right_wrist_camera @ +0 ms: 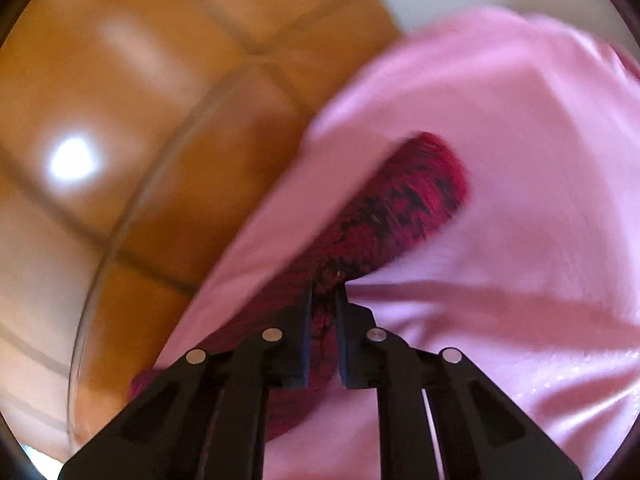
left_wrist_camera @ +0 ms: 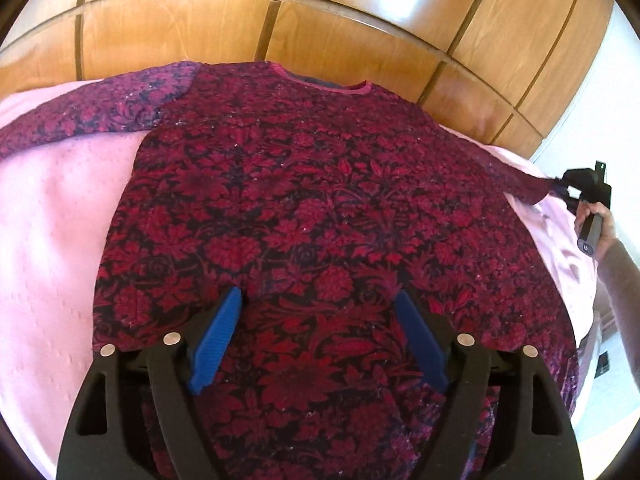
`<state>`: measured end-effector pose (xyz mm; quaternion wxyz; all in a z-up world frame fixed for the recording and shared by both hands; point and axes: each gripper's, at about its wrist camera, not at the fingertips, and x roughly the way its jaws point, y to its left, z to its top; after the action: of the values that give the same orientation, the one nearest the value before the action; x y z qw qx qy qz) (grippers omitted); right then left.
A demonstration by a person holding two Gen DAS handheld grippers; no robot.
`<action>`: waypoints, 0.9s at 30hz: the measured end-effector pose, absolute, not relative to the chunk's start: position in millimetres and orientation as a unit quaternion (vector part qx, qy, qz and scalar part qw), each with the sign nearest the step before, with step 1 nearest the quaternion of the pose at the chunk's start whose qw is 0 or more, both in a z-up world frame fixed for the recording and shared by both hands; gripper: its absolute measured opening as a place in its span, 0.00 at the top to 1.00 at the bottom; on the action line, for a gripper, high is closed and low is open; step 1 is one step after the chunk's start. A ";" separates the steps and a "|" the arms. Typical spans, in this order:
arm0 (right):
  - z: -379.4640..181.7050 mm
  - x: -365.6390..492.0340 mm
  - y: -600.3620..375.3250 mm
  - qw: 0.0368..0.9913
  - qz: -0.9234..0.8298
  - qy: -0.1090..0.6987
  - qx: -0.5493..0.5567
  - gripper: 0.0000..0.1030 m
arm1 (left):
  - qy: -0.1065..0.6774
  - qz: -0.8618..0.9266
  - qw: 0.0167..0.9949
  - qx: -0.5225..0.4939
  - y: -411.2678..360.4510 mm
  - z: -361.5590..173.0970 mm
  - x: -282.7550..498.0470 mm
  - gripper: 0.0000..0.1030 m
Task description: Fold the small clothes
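The red flowered top [left_wrist_camera: 320,208] is spread flat on the pink bed [left_wrist_camera: 60,240]. Its sleeve [right_wrist_camera: 404,208] is pinched by the right tongs [right_wrist_camera: 324,300]. The left tongs [left_wrist_camera: 320,344] are released above the hem. The sleeve should be laid across gently, without wrinkles.

One garment [left_wrist_camera: 320,216] is counted: a red-and-black floral top, on which two sleeves are seen, the left sleeve [left_wrist_camera: 92,116] and the right sleeve [left_wrist_camera: 524,184], together with one neckline [left_wrist_camera: 328,82]. One pink bedspread [left_wrist_camera: 52,240] is counted beneath it. Two grippers are counted: the left gripper [left_wrist_camera: 318,312] and the right gripper [right_wrist_camera: 325,292], each fitted with two fingers. One hand [left_wrist_camera: 600,224] is visible. One wooden panelled wardrobe front [left_wrist_camera: 320,12] is counted behind the bed.
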<state>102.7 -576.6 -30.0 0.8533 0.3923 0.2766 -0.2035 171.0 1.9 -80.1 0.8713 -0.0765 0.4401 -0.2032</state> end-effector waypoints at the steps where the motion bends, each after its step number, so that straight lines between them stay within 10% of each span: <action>1: -16.8 105.9 -562.1 0.870 -0.188 0.276 0.363 0.91 | 0.440 -0.204 0.871 -0.077 1.9 -80.0 170.3 0.24; 13: 28.2 173.2 -336.3 0.934 0.023 0.332 0.134 0.92 | 0.443 -0.216 0.862 -0.119 12.1 -76.9 167.2 0.24; 21: -17.7 201.6 -224.7 0.906 0.096 0.410 0.046 0.91 | 0.445 -0.247 0.845 -0.165 20.1 -50.5 183.9 0.47; 25: -24.1 202.5 -197.9 0.900 0.130 0.413 0.036 0.47 | 0.436 -0.261 0.840 -0.190 15.7 -33.0 215.2 0.48; 27: -19.2 190.8 -200.4 0.906 0.131 0.399 0.051 0.40 | 0.432 -0.260 0.840 -0.199 13.2 -28.5 228.6 0.48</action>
<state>190.8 -200.4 -19.2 0.9062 0.0506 0.3987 0.1311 228.6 13.2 -28.5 0.8404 -0.1987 0.4318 -0.2603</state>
